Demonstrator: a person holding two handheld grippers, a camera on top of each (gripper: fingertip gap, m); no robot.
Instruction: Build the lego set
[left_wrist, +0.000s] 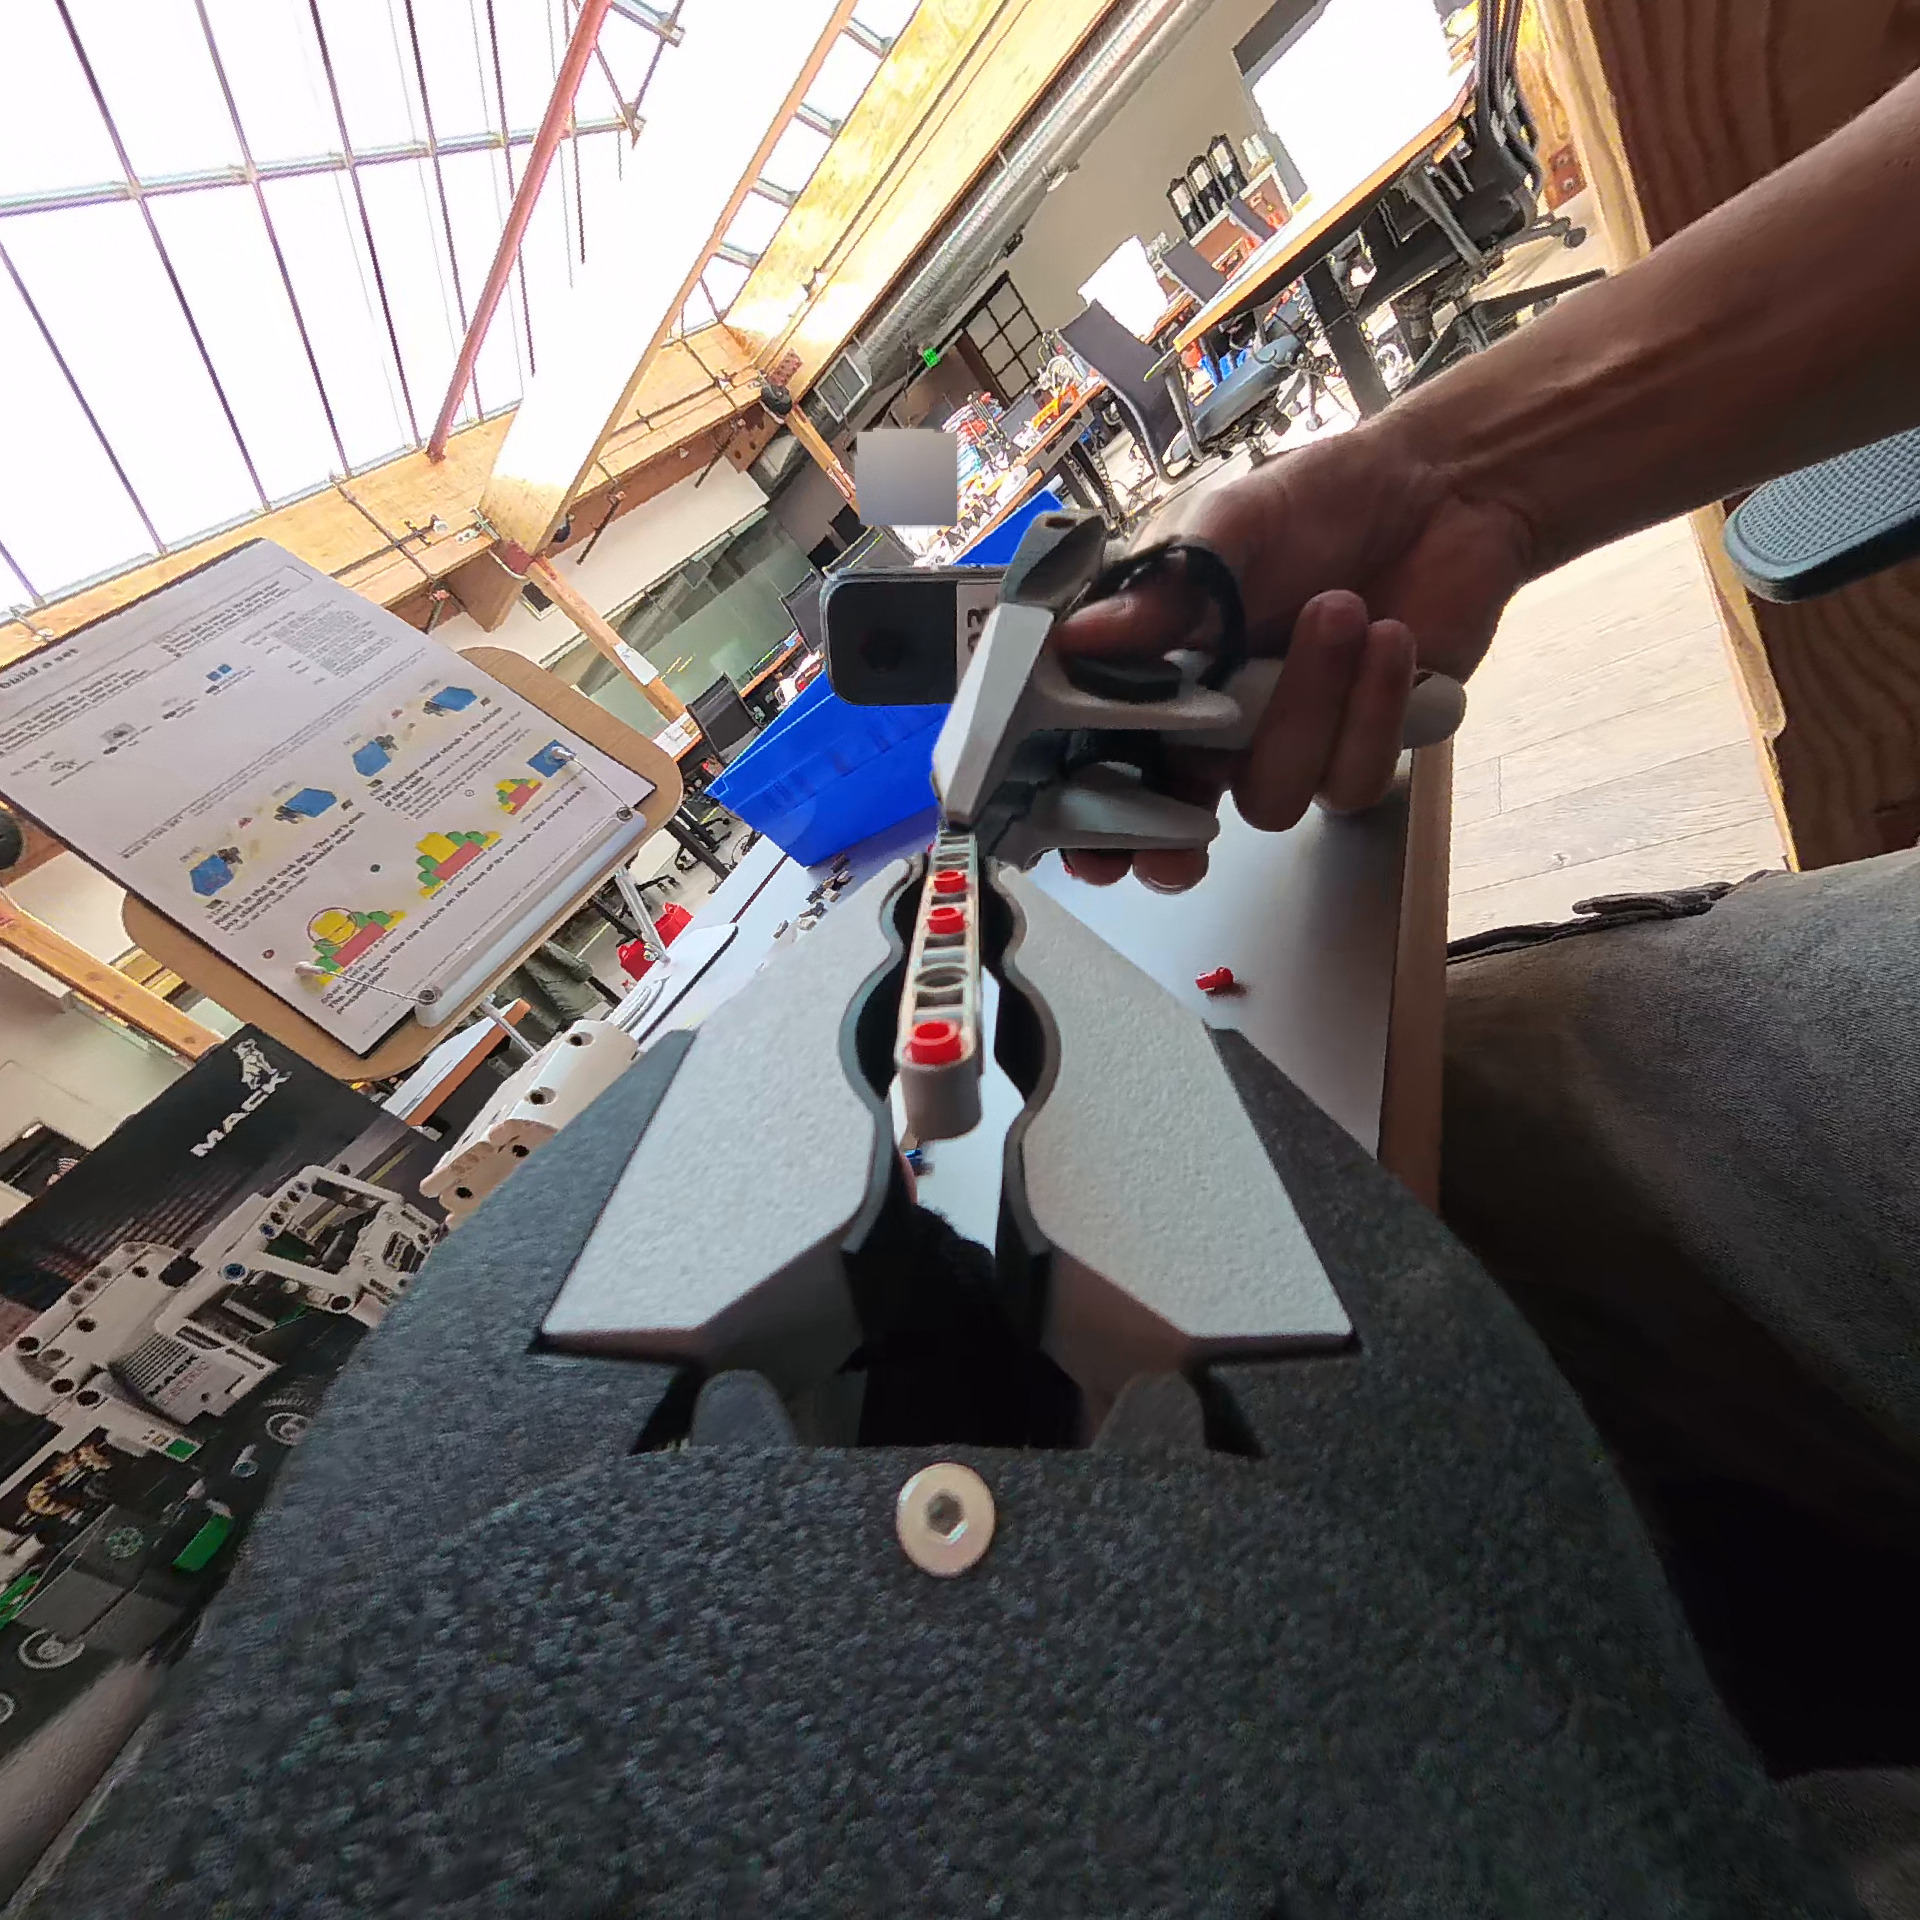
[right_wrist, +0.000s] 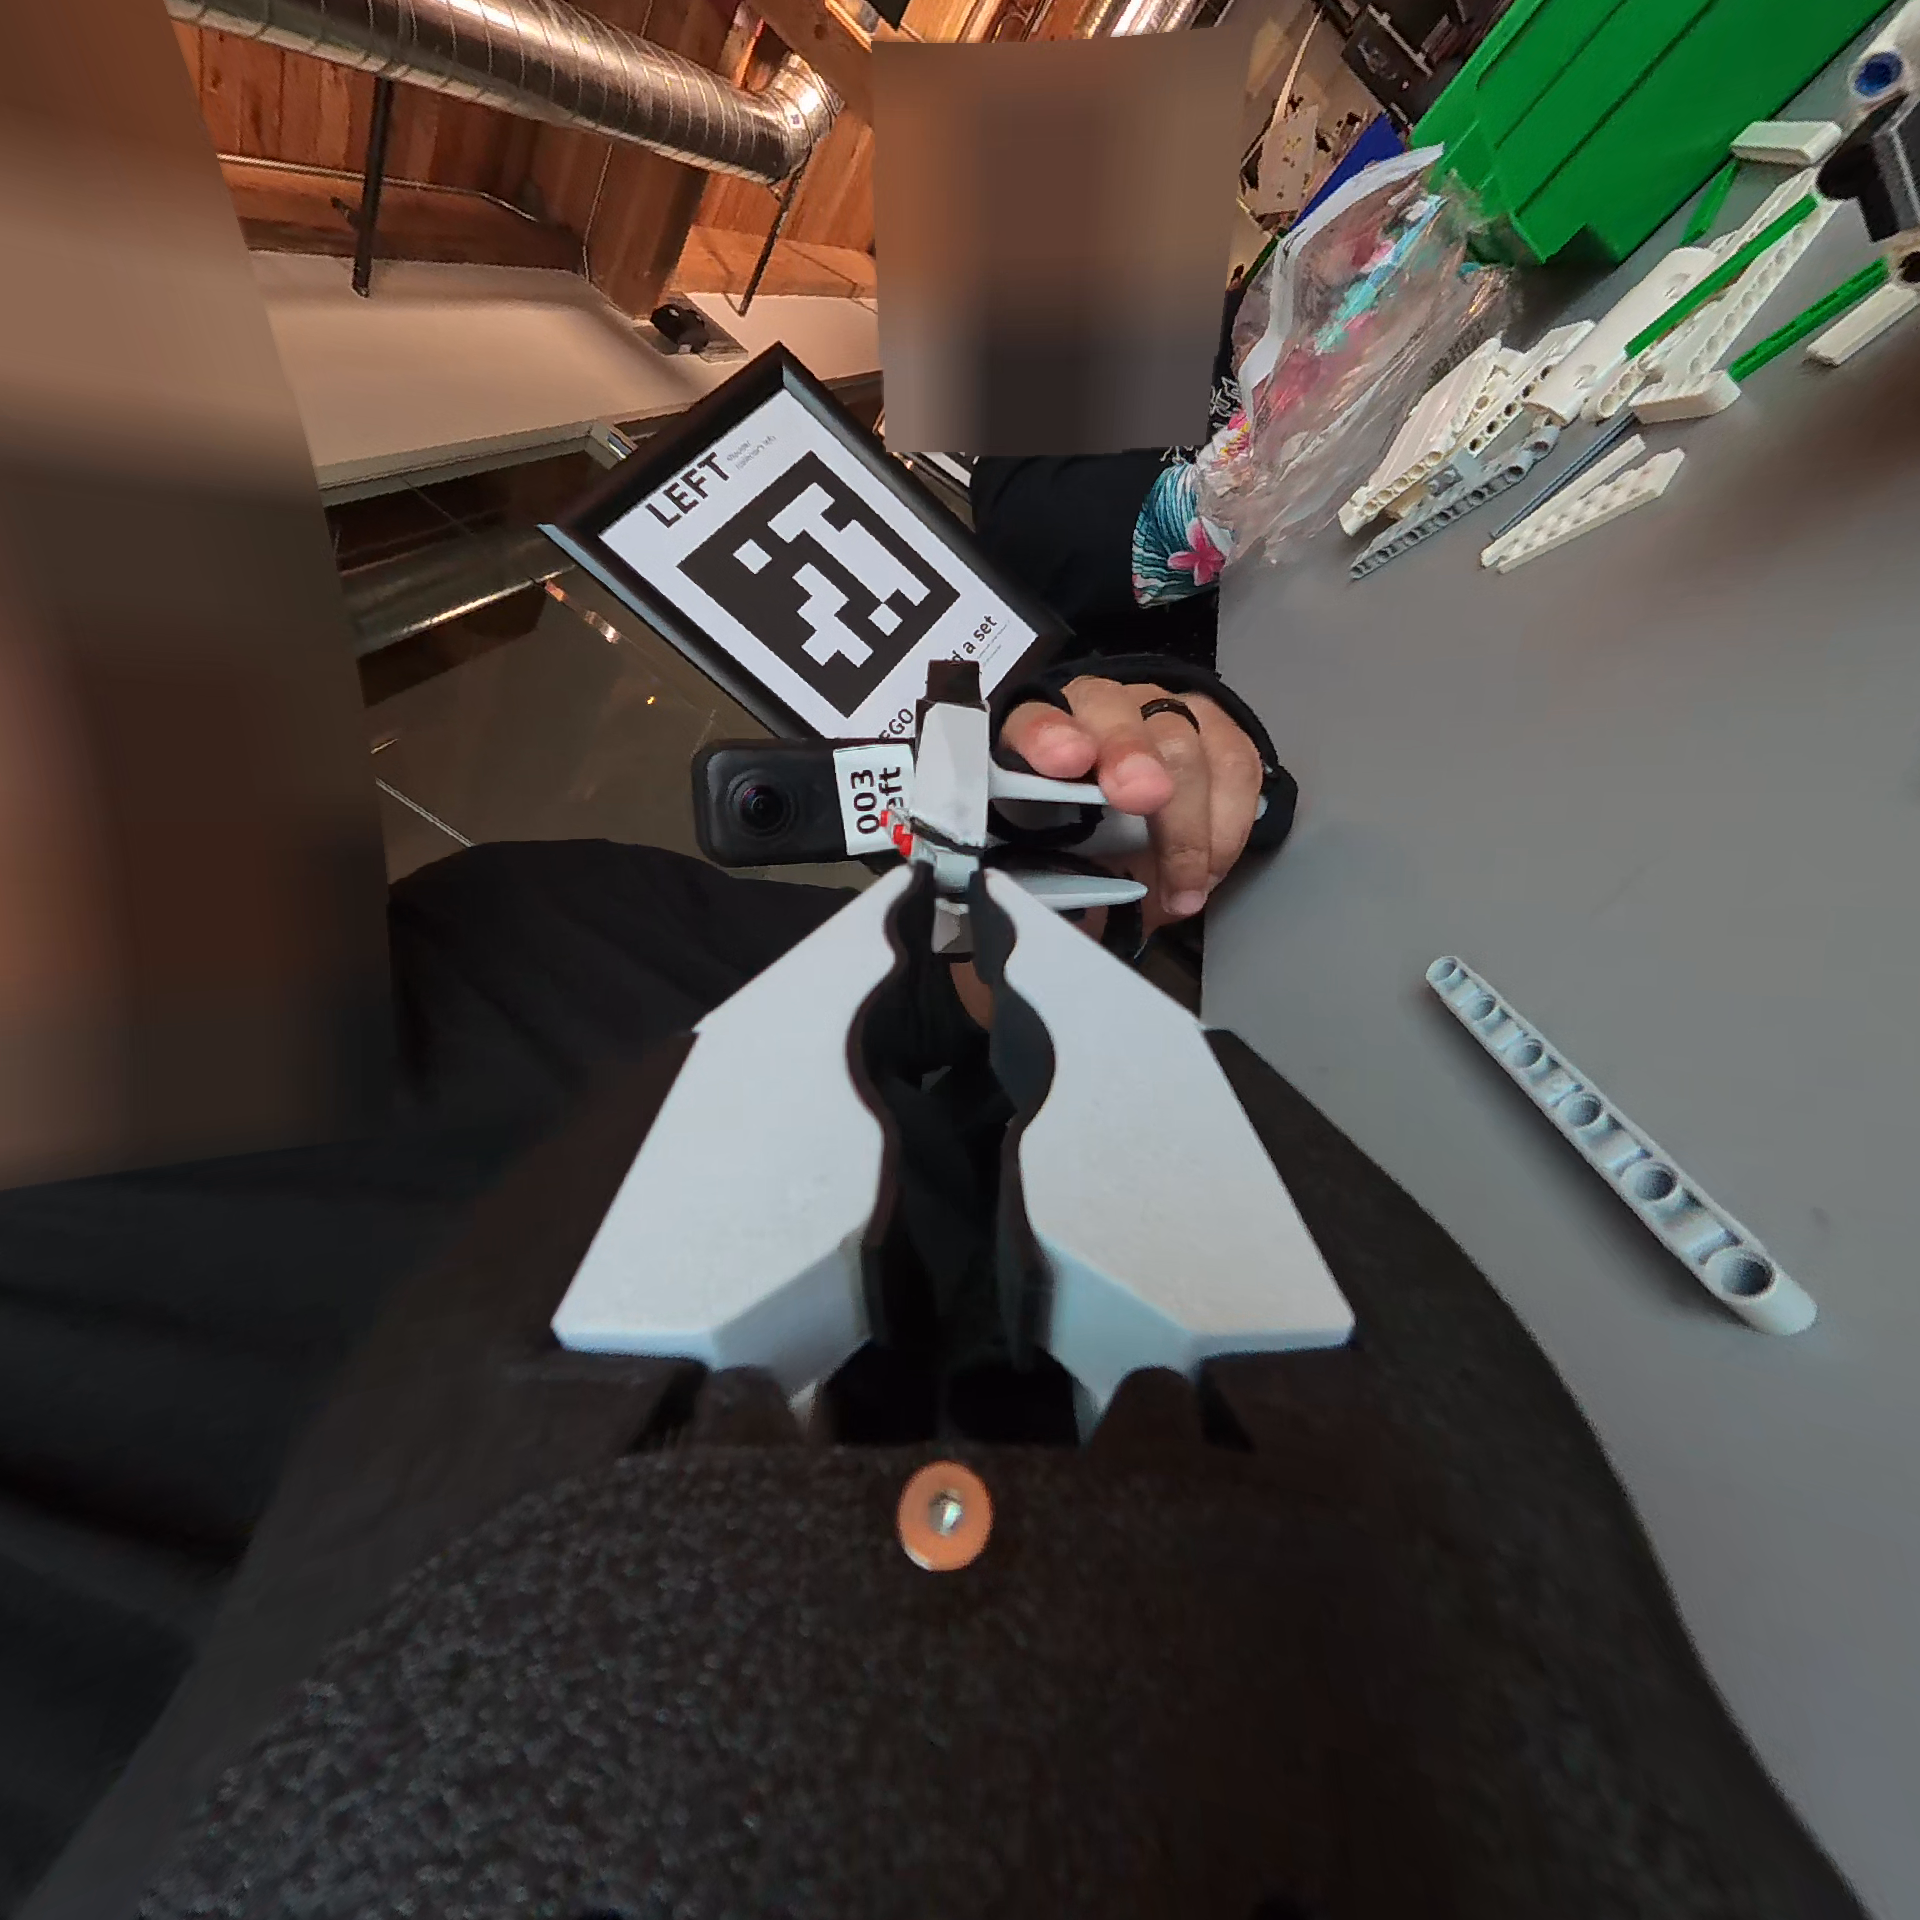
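two grippers meet on a pegged beam above the table

at the far left of the left wrist view a dark lego box with white truck art (left_wrist: 197, 1309) lies beside a paper instruction sheet on a wooden stand (left_wrist: 312, 779). behind them sits a blue plastic bin (left_wrist: 831, 769). in the middle, the left gripper (left_wrist: 940, 997) has its jaws clenched on a light grey technic beam with red pegs in its holes (left_wrist: 940, 987), held off the white table (left_wrist: 1299, 914). the right gripper (left_wrist: 971, 821), gripped by a bare hand (left_wrist: 1340, 644), touches the beam's far end; i cannot tell how its jaws stand. a loose small red peg (left_wrist: 1214, 979) lies further right on the table.

in the right wrist view a second long grey holed beam (right_wrist: 1621, 1148) lies flat, with white and green lego parts (right_wrist: 1621, 343) well beyond it.
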